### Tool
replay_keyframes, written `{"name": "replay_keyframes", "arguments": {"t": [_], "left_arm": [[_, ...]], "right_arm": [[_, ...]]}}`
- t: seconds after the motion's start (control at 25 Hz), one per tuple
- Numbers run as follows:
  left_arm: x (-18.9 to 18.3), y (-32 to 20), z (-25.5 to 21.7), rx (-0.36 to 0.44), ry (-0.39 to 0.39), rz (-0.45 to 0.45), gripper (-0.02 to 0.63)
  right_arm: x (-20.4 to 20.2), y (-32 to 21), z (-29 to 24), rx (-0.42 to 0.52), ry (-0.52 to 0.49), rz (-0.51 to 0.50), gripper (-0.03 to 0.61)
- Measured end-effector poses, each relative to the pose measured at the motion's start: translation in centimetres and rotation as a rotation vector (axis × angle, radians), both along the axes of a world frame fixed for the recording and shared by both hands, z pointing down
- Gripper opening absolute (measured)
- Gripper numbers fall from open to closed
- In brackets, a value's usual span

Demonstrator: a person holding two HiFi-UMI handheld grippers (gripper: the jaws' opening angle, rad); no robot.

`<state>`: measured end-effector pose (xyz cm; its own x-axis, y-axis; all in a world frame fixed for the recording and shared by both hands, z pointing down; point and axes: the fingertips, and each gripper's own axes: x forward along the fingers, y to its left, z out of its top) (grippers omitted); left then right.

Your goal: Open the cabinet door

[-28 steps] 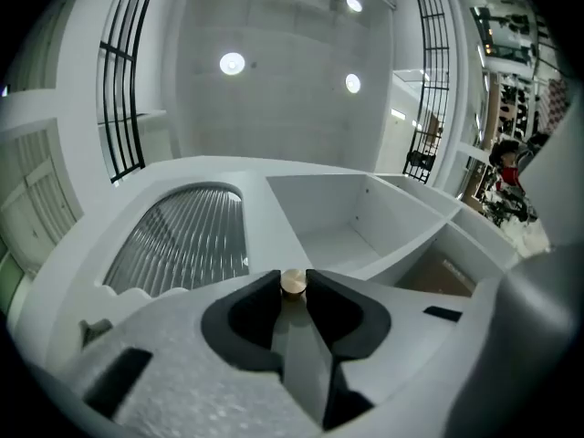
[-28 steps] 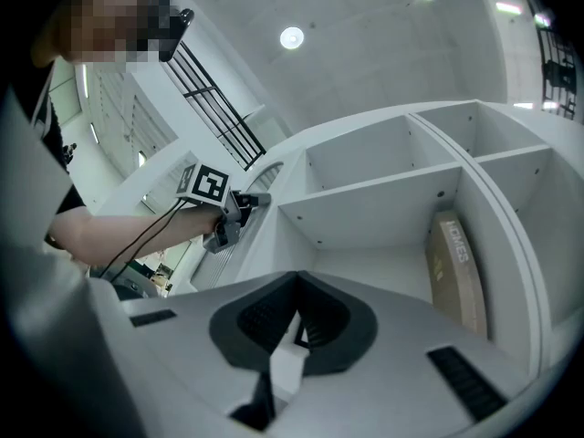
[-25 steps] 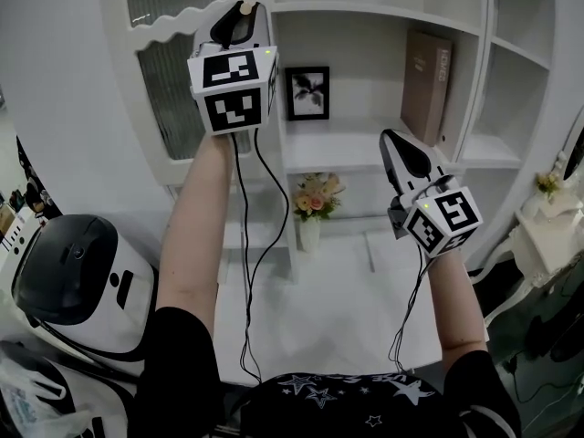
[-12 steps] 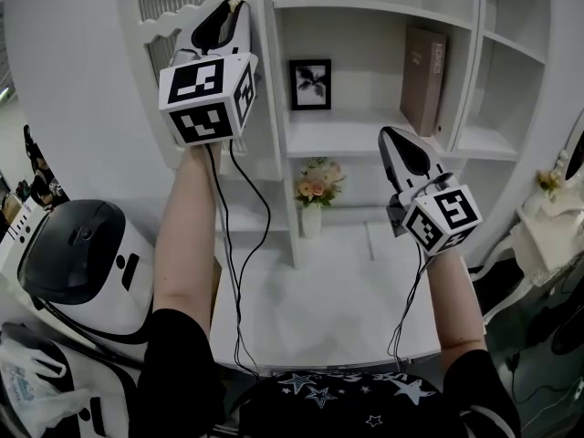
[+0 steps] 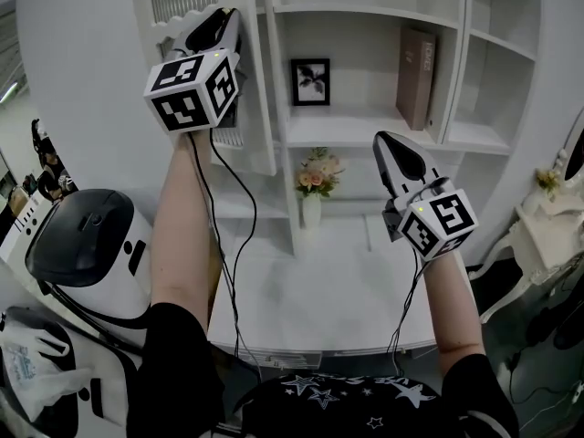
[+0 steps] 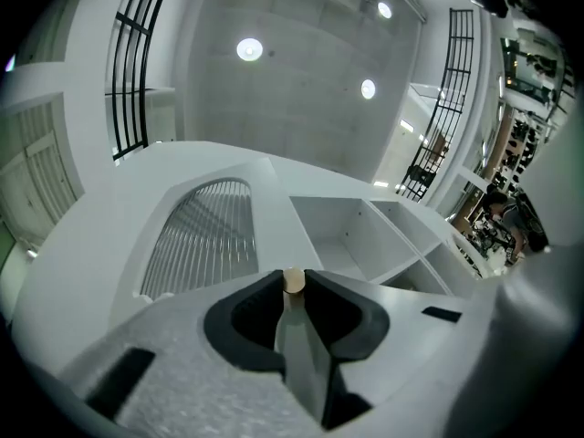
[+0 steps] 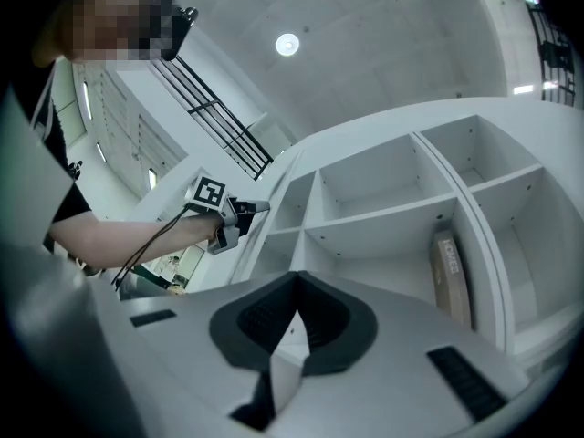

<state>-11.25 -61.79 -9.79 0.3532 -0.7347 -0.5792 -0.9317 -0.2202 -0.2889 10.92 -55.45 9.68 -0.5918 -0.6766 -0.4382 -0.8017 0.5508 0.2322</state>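
The white cabinet door (image 5: 254,89) with its ribbed glass panel (image 6: 205,235) stands swung out to the left of the open shelves (image 5: 365,126). My left gripper (image 5: 224,18) is raised at the door's edge and shut on its small pale round knob (image 6: 293,281), which shows pinched between the dark pads. In the right gripper view the left gripper (image 7: 260,207) shows at the door edge. My right gripper (image 5: 384,142) hovers in front of the shelves, apart from them, jaws shut on nothing.
On the shelves stand a brown book (image 5: 415,76), a framed picture (image 5: 310,80) and a vase of flowers (image 5: 313,185). A white desk top (image 5: 310,290) lies below. A white machine with a black top (image 5: 87,245) stands at the left, ornate white furniture (image 5: 547,235) at the right.
The left gripper has moved left with the knob and the door has swung further open, uncovering more of the shelves. The right gripper has shifted slightly left.
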Motion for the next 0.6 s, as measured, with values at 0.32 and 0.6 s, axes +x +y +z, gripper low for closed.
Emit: {"name": "replay_keyframes", "arguments": {"t": [0.32,0.6], "left_arm": [[-0.9,1.8,-0.2,-0.064,0.013,0.012,0.078],[-1.6,3.2,-0.1,-0.046,0.008,0.064,0.078]], "right_arm": [[-0.2,2.9,0.2,-0.024,0.016,-0.042,0.006],[-3.9,3.3,1.5,-0.035,0.042,-0.037,0.006]]}}
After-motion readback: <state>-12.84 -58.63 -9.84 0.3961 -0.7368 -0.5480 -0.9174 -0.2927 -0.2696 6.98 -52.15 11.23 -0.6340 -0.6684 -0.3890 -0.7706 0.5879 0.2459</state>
